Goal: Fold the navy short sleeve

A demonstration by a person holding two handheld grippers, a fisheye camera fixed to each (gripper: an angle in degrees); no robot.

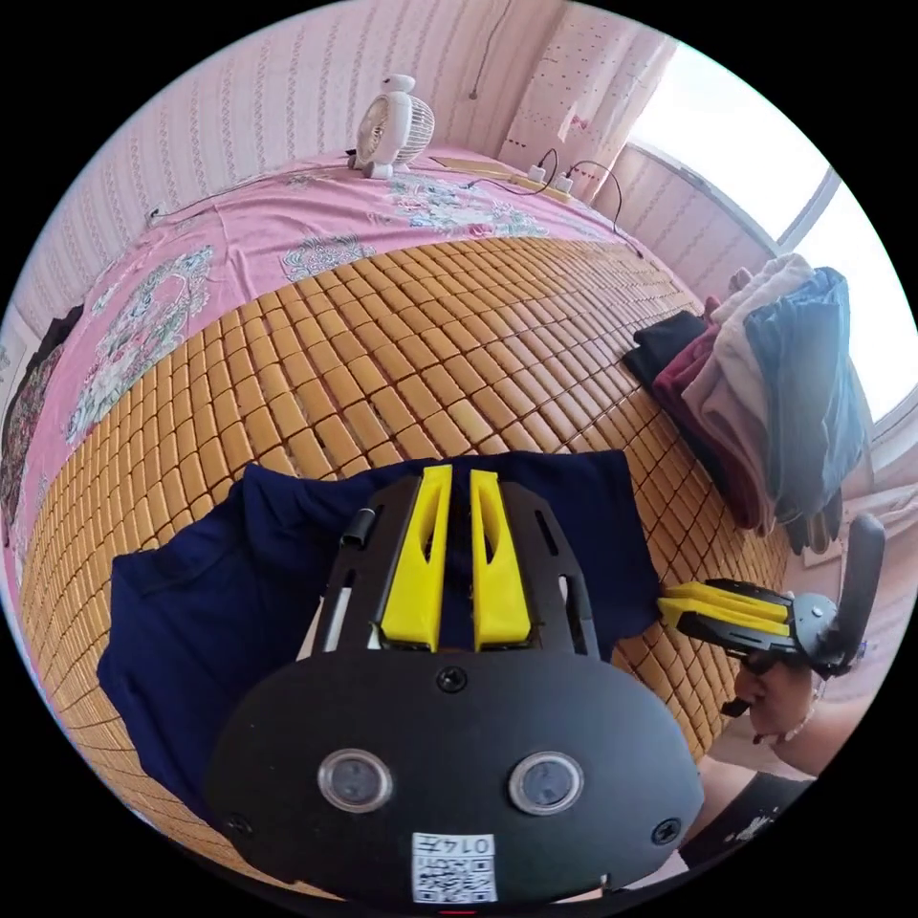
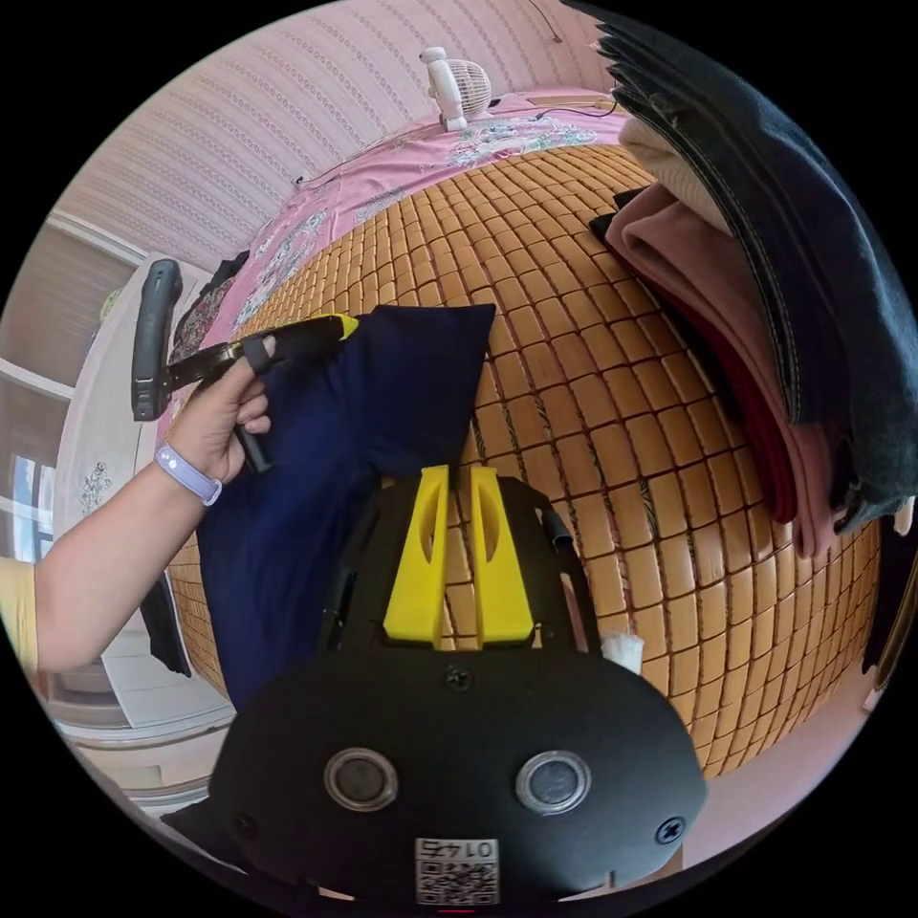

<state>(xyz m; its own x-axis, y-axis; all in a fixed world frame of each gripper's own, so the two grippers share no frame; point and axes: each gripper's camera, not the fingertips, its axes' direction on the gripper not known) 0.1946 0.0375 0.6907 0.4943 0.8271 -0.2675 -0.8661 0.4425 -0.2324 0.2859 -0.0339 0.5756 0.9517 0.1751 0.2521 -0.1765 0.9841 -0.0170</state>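
The navy short sleeve shirt (image 1: 229, 593) lies spread on the bamboo mat (image 1: 402, 354), folded into a rough rectangle. My left gripper (image 1: 460, 475) hovers over its far edge with the yellow jaws close together and nothing visibly clamped. In the right gripper view this left gripper (image 2: 337, 328) is held by a hand at the far corner of the shirt (image 2: 382, 402). My right gripper (image 2: 460, 473) is over bare mat (image 2: 612, 402) just beside the shirt, jaws together. In the left gripper view the right gripper (image 1: 669, 608) sits at the shirt's near right edge.
A pile of folded clothes (image 1: 765, 392) sits at the mat's right side, looming large as clothes (image 2: 765, 239) in the right gripper view. A white fan (image 1: 392, 129) and cables stand on the pink sheet (image 1: 239, 229) at the far end. The mat's edge (image 2: 765, 727) drops off nearby.
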